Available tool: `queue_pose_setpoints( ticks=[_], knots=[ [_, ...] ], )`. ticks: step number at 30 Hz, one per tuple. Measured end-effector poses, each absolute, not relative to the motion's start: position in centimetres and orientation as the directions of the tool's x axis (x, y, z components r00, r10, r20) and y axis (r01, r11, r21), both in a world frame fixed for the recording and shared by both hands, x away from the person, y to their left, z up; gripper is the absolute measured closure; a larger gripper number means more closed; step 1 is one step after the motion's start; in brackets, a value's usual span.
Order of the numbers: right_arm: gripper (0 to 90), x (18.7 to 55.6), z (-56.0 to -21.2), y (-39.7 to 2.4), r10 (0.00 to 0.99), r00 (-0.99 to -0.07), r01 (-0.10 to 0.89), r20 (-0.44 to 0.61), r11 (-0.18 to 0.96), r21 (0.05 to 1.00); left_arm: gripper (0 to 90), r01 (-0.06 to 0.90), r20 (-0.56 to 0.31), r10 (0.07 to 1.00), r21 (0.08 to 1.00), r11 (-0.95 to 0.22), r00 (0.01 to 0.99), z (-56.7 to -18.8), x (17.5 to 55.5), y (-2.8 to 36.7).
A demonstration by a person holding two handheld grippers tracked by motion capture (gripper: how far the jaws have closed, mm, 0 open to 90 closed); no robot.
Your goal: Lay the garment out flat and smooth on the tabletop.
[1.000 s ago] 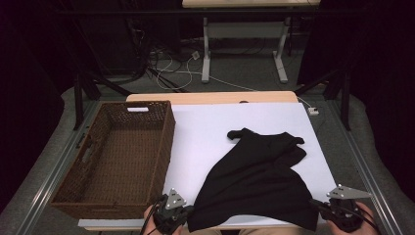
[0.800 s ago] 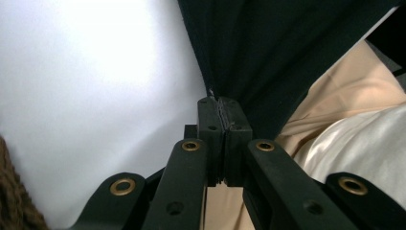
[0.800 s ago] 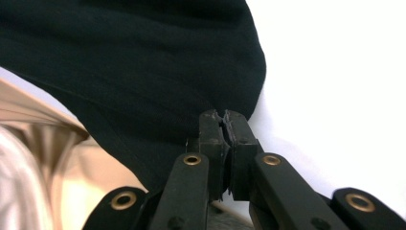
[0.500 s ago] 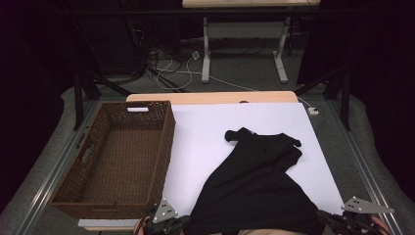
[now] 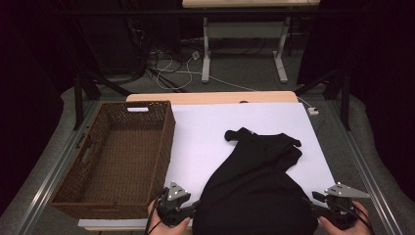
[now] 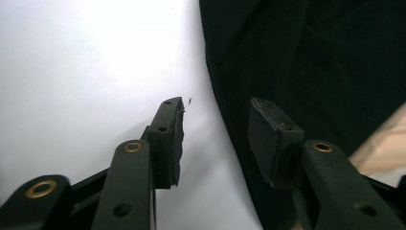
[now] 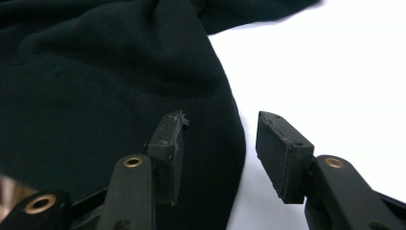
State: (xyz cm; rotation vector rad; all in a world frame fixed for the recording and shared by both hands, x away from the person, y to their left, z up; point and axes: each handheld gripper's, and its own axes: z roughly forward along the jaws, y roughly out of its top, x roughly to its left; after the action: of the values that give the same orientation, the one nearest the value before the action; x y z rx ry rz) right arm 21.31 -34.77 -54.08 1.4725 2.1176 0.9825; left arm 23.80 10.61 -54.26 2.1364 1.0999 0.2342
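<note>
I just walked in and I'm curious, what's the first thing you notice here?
A big black garment sprawls over the near part of the white table. An empty brown wicker basket sits to its left. The left gripper and right gripper flank the cloth with open jaws.

The garment [image 5: 259, 191] is soft, matt black cloth. The basket [image 5: 117, 156] is rough brown wicker. The counter [image 5: 205, 132] is smooth matt white, with a pale wood edge.
</note>
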Motion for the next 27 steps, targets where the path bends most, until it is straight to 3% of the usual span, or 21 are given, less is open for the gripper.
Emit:
queue_pose_setpoints(
  ticks=[6,10,12,14,15,19,27],
  knots=[
    [51.0,23.9,-55.0,-34.2,0.912,-0.401,0.654,0.089,0.217,0.725,53.9,0.626,-0.154,0.759,0.679,-0.384,0.633,-54.7,25.5,8.8],
    [63.9,24.7,-55.3,-33.5,0.897,-0.434,0.653,0.086,0.248,0.716,57.2,0.622,-0.123,0.75,0.653,-0.431,0.649,-55.5,26.7,7.7],
    [74.4,24.9,-55.4,-33.4,0.889,-0.45,0.658,0.088,0.263,0.705,70.5,0.599,-0.078,0.748,0.657,-0.459,0.659,-55.5,26.7,7.6],
    [85.4,24.8,-55.4,-33.2,0.886,-0.453,0.67,0.099,0.265,0.694,88.1,0.6,-0.109,0.729,0.656,-0.458,0.676,-55.6,26.8,7.6],
    [87.4,24.7,-55.3,-33.1,0.886,-0.451,0.679,0.108,0.262,0.685,89.2,0.593,-0.099,0.725,0.655,-0.468,0.681,-55.5,26.8,7.6],
    [88.1,24.1,-54.9,-33.2,0.887,-0.45,0.683,0.102,0.269,0.679,90.0,0.593,-0.06,0.734,0.635,-0.495,0.677,-55.1,26.2,7.8],
    [88.2,21.6,-53.9,-35.2,0.901,-0.417,0.717,0.118,0.246,0.652,90.0,0.63,-0.089,0.759,0.623,-0.463,0.645,-53.3,24.3,11.2]
  ],
)
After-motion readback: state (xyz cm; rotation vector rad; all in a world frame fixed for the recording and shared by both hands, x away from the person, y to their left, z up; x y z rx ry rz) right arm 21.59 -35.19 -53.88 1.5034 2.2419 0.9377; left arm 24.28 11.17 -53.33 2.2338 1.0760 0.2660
